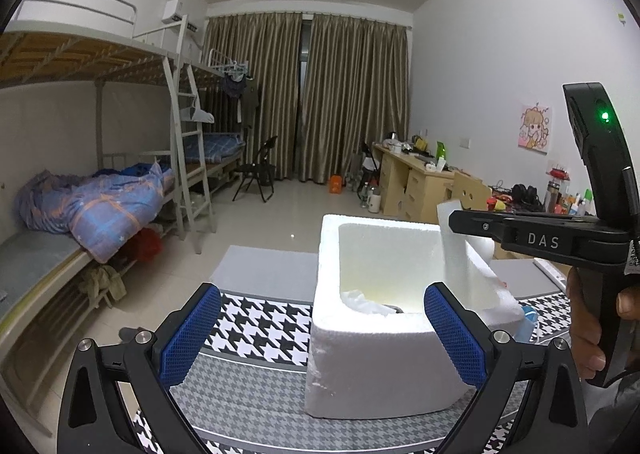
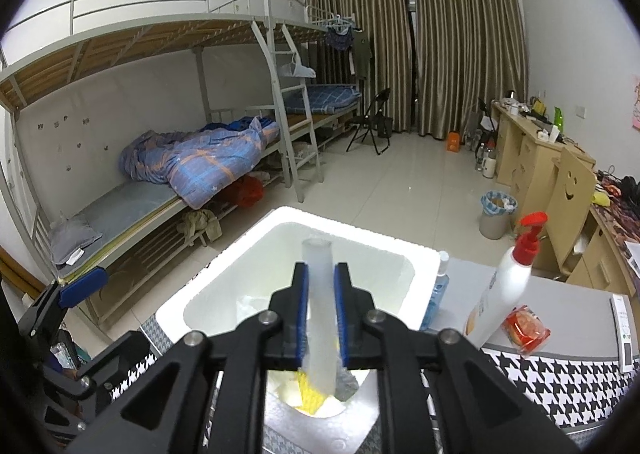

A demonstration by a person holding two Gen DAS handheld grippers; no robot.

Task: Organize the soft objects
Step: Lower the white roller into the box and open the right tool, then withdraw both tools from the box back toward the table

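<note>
A white foam box (image 1: pixel 372 366) stands on the houndstooth-covered table, directly ahead of my left gripper (image 1: pixel 322 294). That gripper is open, its blue pads on either side of the box's near wall without touching it. My right gripper (image 2: pixel 321 268) hangs over the box (image 2: pixel 352 234), shut on a pale foam strip (image 2: pixel 318 294) that dangles into the opening. The left wrist view shows this gripper (image 1: pixel 454 220) from the side, with the strip (image 1: pixel 454 254) hanging from its tip. Crumpled white material (image 1: pixel 360 300), a yellow sponge-like piece (image 2: pixel 310 390) and a grey scrap (image 2: pixel 346 384) lie in the box.
Right of the box are a white pump bottle with a red top (image 2: pixel 508 286), a blue bottle (image 2: pixel 438 294) and a red packet (image 2: pixel 524 328). A person's hand (image 1: pixel 592 334) holds the right gripper's handle. Bunk beds line the left wall, desks the right.
</note>
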